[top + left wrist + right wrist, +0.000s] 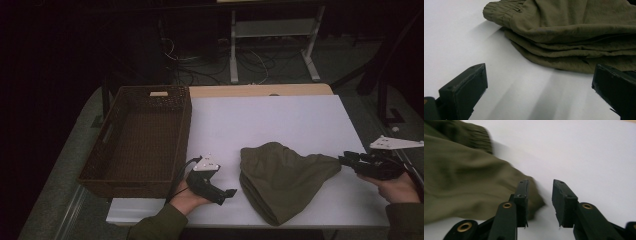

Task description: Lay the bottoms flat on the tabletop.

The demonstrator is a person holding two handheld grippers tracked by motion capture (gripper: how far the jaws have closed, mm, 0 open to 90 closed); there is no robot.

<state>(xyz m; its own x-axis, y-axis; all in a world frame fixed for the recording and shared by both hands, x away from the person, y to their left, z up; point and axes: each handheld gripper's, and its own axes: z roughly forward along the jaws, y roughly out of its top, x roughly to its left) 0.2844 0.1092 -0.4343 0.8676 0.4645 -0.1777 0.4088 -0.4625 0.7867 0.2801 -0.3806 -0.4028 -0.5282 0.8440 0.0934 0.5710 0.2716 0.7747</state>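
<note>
An olive-green garment (280,182), folded into several layers, is laid on the white worktop (280,120) between the two hands, its elasticated band turned towards the left and its far corner drawn out to a point on the right. In the high view the left tongs (227,195) are seen resting low on the worktop just beside the garment's left edge, and in the left gripper view their jaws are spread wide with bare worktop (461,37) between them, the stacked folds of the garment (574,35) lying just ahead and untouched. The right tongs (344,160) are held at the garment's drawn-out corner; in the right gripper view their jaws are parted by a narrow gap in which only white worktop (586,152) is seen, the cloth (461,190) passing behind the left jaw, so nothing is gripped. That view is blurred, and whether the jaw's outer face touches the cloth cannot be told. A brown wicker basket (145,97) stands on the worktop's left side, well apart from the garment. The room beyond is very dark, and the right hand (397,187) is cut off by the frame's edge.
</note>
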